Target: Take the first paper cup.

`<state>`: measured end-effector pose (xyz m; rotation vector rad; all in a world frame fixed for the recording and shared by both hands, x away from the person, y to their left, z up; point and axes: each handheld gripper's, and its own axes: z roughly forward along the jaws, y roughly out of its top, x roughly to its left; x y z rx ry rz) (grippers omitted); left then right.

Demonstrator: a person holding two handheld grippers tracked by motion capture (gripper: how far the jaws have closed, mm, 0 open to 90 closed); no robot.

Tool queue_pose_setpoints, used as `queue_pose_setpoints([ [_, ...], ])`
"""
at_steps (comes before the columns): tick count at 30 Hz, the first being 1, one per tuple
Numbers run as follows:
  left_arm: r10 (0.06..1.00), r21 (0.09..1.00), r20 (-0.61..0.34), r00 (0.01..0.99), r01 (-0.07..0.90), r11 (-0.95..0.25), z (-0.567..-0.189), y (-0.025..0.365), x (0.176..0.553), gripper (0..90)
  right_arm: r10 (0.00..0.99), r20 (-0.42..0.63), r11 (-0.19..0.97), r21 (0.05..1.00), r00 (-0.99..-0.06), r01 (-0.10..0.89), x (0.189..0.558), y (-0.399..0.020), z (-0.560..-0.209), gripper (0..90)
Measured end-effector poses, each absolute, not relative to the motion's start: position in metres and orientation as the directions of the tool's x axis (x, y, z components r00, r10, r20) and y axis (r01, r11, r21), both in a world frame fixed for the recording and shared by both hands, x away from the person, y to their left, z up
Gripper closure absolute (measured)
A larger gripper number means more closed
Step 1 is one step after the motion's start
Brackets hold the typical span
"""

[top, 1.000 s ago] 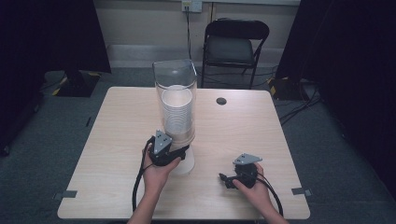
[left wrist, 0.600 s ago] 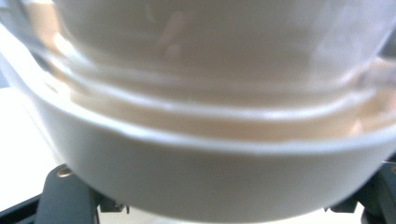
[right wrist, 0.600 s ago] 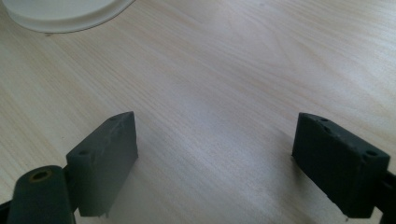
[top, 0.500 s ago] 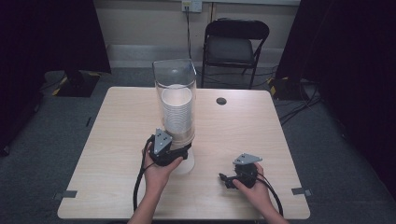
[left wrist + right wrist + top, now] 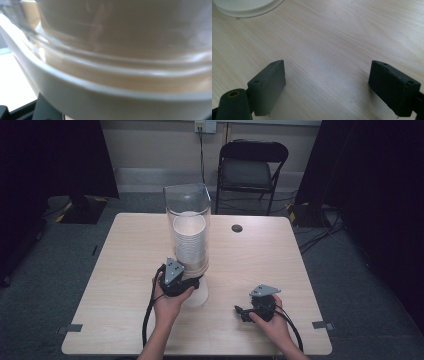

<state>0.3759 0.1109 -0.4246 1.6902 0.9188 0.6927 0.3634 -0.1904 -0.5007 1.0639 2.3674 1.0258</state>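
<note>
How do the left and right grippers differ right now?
The left gripper is pressed against the base of the clear cup dispenser; the right gripper sits apart over bare table. The right gripper's jaws stand wide open with nothing between them; the left gripper's jaw state cannot be told. Both are hand-held, each topped by a grey plate.

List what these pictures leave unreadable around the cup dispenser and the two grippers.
- Left gripper: jaws hidden against the dispenser in the high view; the left gripper view is a blur of its white base.
- Cup count: stack too small.
- Dark disc on table: too small to identify.
</note>
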Motion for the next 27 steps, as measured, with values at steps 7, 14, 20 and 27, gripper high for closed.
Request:
queue_pose_setpoints([
  [7, 0.847, 0.964, 0.005, 0.531, 0.222, -0.145, -0.429, 0.111, 0.374, 34.9, 0.757, -0.014, 0.452, 0.733, -0.654, 0.508, 0.363, -0.19, -0.501, 13.7],
  [14, 0.86, 0.819, -0.038, 0.51, 0.508, -0.265, -0.492, 0.112, 0.364, 37.0, 0.756, -0.016, 0.453, 0.734, -0.654, 0.505, 0.363, -0.19, -0.501, 13.6],
  [20, 0.83, 0.823, -0.012, 0.557, 0.477, -0.308, -0.488, 0.109, 0.35, 35.7, 0.754, -0.012, 0.454, 0.732, -0.657, 0.508, 0.364, -0.19, -0.501, 12.9],
  [27, 0.772, 0.804, -0.006, 0.636, 0.462, -0.375, -0.495, 0.106, 0.336, 34.8, 0.752, -0.012, 0.455, 0.732, -0.659, 0.507, 0.364, -0.19, -0.501, 13.0],
])
